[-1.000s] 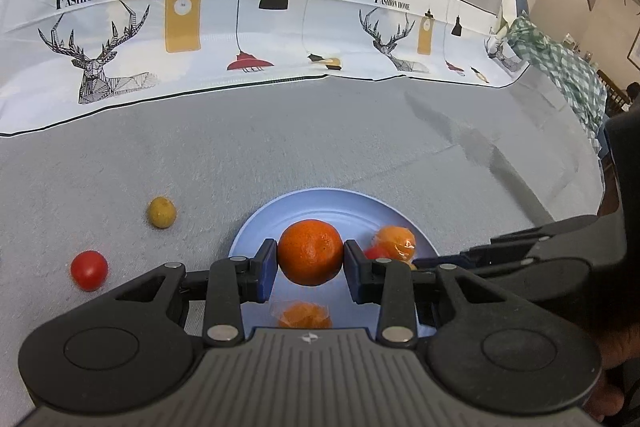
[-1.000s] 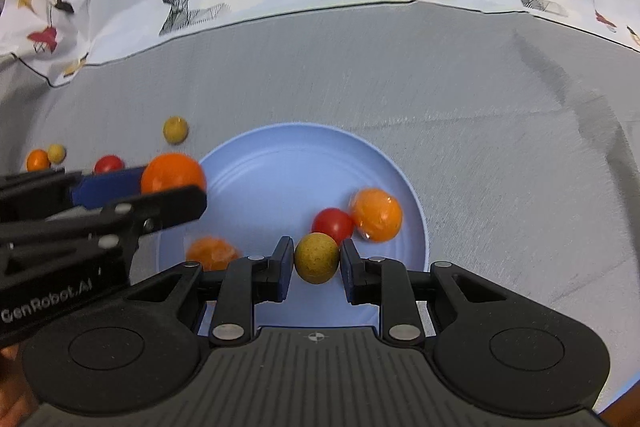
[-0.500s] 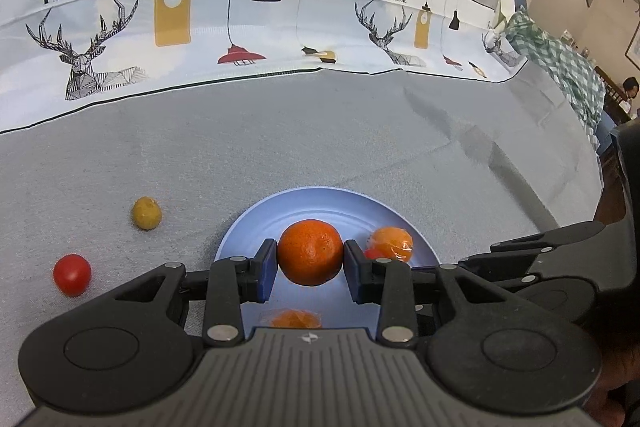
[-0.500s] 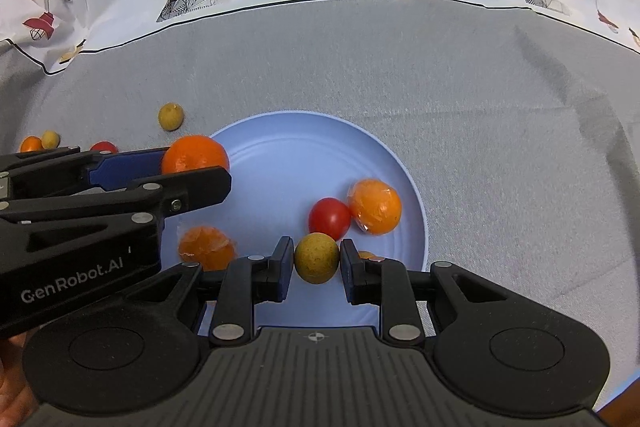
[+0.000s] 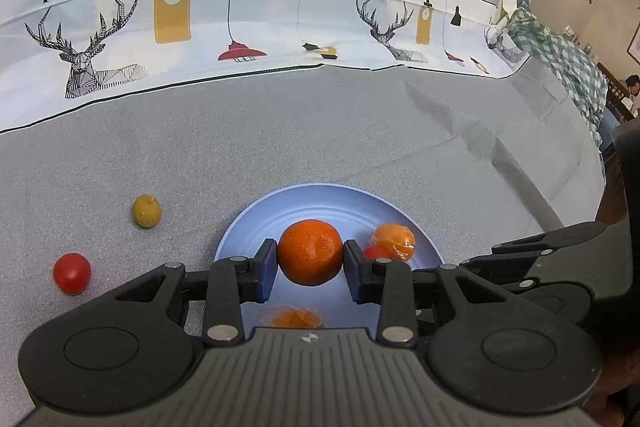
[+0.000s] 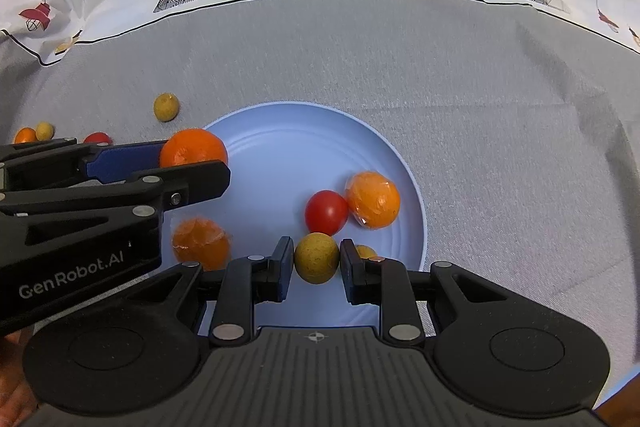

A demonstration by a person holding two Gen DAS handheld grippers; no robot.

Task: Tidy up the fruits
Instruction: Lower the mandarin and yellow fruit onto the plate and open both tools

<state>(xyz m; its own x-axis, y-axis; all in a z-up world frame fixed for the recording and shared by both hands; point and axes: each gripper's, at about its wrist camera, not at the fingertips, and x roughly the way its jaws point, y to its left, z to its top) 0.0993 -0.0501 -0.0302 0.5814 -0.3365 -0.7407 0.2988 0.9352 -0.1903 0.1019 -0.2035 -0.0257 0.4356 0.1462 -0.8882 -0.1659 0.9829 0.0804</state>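
A pale blue plate (image 6: 372, 147) lies on grey cloth; it also shows in the left wrist view (image 5: 320, 203). My left gripper (image 5: 310, 265) is shut on an orange mandarin (image 5: 310, 251) over the plate's left side; the right wrist view shows that mandarin (image 6: 194, 151) too. My right gripper (image 6: 316, 263) is shut on a small yellow-brown fruit (image 6: 316, 257) over the plate's near edge. On the plate lie a red tomato (image 6: 326, 211), a wrapped orange (image 6: 373, 199) and another wrapped orange (image 6: 200, 242). A small yellow fruit (image 6: 366, 251) peeks out behind my right finger.
Loose on the cloth left of the plate are a yellow-green fruit (image 5: 146, 211), a red tomato (image 5: 72, 273), and farther left a small orange fruit (image 6: 25, 135) and a yellow one (image 6: 44, 130). A printed cloth (image 5: 240, 7) rises at the back. A checked cloth (image 5: 560, 59) lies far right.
Both grippers have kept their fruits. The left gripper has shifted slightly over the plate's left side; the right gripper has come a little closer to the plate.
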